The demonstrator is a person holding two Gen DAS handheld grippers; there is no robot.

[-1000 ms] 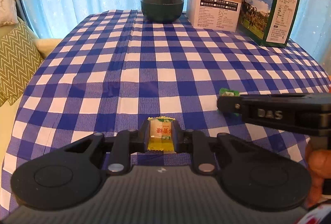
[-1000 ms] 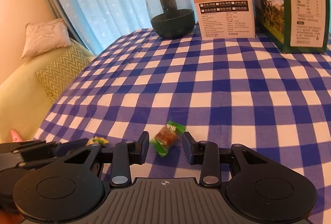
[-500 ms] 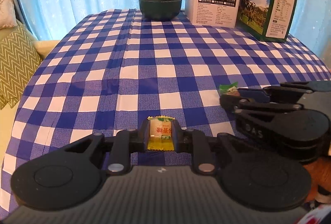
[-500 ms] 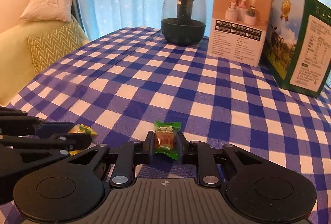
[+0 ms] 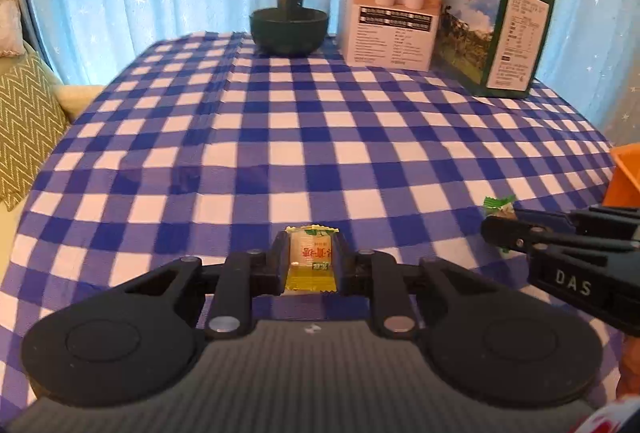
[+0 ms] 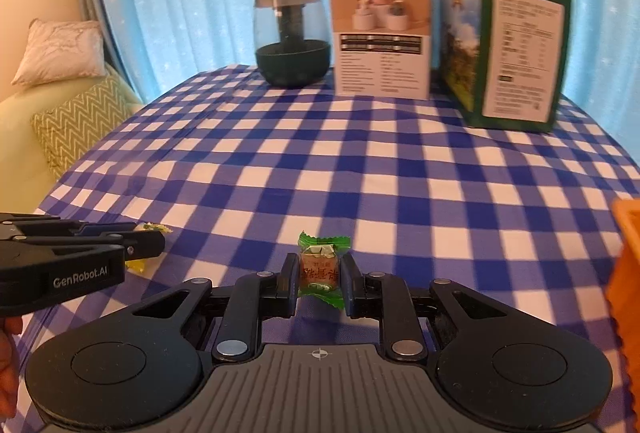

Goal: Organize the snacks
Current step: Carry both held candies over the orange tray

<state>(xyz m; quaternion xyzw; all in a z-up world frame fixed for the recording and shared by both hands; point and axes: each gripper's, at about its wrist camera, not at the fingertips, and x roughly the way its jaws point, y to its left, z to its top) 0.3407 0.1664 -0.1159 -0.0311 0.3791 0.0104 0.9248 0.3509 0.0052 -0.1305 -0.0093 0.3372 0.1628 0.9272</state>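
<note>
I see the blue checked tablecloth (image 5: 320, 137) bearing, at its far edge, a green carton (image 6: 508, 45), a white box (image 6: 382, 33) and a glass jar (image 6: 292, 37). My left gripper (image 5: 310, 265) clamps a yellow candy (image 5: 310, 265). My right gripper (image 6: 320, 277), jaws just closed, pinches a green candy (image 6: 320, 269) above the cloth.

Two wrapped candies: one yellow candy (image 5: 311, 261), one green candy (image 6: 321, 267). Two cartons: white box (image 5: 391, 5), green box (image 5: 496, 29). One glass jar (image 5: 289, 3). Two cushions (image 6: 76, 117) on the sofa. One orange container (image 6: 626, 273).
</note>
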